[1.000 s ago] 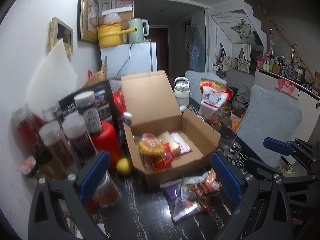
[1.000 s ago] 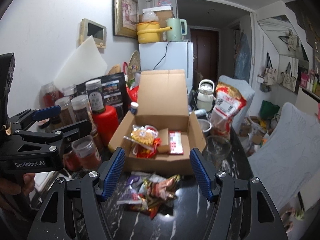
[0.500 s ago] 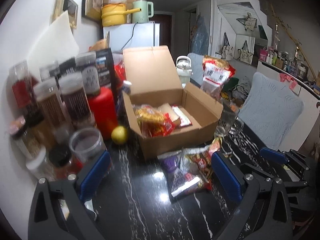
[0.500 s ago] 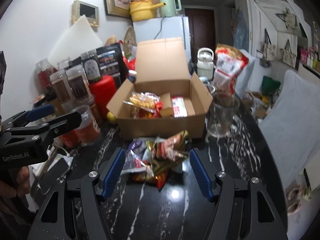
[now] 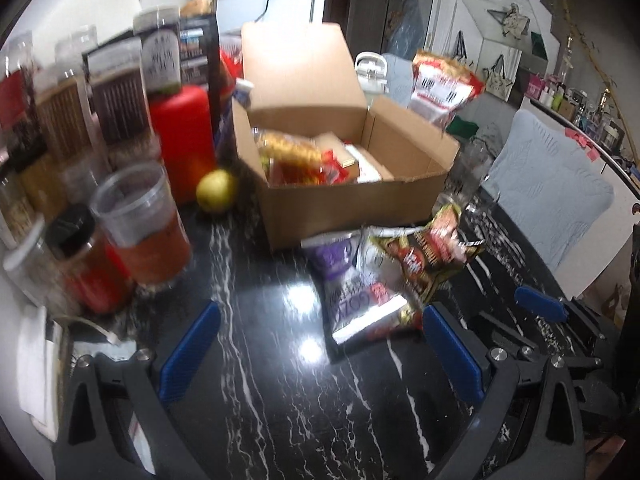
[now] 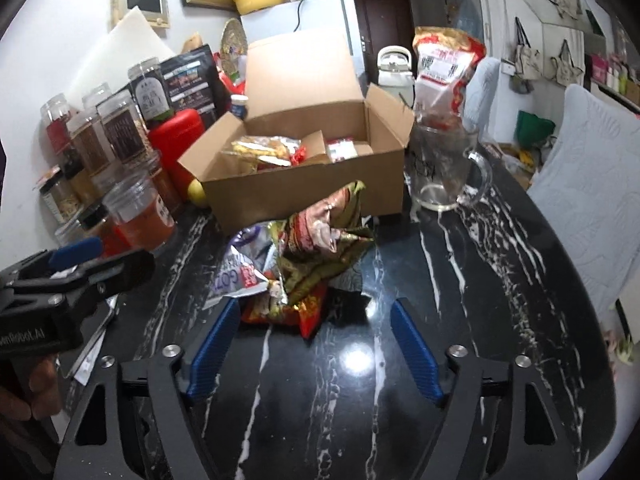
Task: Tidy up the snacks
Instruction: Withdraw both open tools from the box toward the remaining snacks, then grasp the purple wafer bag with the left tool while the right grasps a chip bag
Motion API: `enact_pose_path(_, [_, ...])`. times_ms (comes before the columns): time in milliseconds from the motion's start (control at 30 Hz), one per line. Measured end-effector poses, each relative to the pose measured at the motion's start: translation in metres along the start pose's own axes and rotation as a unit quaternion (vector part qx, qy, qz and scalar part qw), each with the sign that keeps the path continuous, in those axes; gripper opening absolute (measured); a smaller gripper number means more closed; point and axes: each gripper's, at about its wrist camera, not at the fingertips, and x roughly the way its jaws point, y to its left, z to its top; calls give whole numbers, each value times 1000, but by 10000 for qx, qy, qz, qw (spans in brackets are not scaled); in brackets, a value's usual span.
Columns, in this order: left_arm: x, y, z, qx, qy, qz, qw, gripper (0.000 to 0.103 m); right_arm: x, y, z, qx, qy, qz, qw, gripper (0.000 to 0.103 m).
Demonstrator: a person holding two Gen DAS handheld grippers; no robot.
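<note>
An open cardboard box [image 5: 352, 204] [image 6: 304, 192] stands on the black marble table and holds a few snack packs [image 5: 296, 156] [image 6: 268, 148]. A pile of loose snack bags lies in front of it: a purple bag [image 5: 348, 280] [image 6: 236, 276] and red-gold bags [image 5: 424, 256] [image 6: 320, 236]. My left gripper [image 5: 320, 344] is open and empty, low over the table, just left of the pile. My right gripper [image 6: 316, 340] is open and empty, its fingers on either side of the pile's near edge.
Several spice jars [image 6: 120, 132], a red canister [image 5: 184, 132] and a cup of red sauce [image 5: 144, 228] crowd the left. A yellow fruit [image 5: 216, 196] lies by the box. A glass mug [image 6: 444, 168] and a tall snack bag [image 6: 444, 76] stand right. A light cushioned chair [image 6: 588, 208] is right.
Both grippers have dropped and moved toward the table. The snack pile now sits close in front of the fingers. Both stay open and empty.
</note>
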Motion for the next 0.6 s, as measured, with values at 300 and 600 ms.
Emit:
enact_pose_path(300, [25, 12, -1, -243, 140, -87, 9996, 103, 29, -8, 11, 38, -36, -64, 10000, 90])
enact_pose_path(600, [45, 22, 11, -368, 214, 107, 9990, 103, 67, -5, 32, -245, 3, -10, 9997, 90])
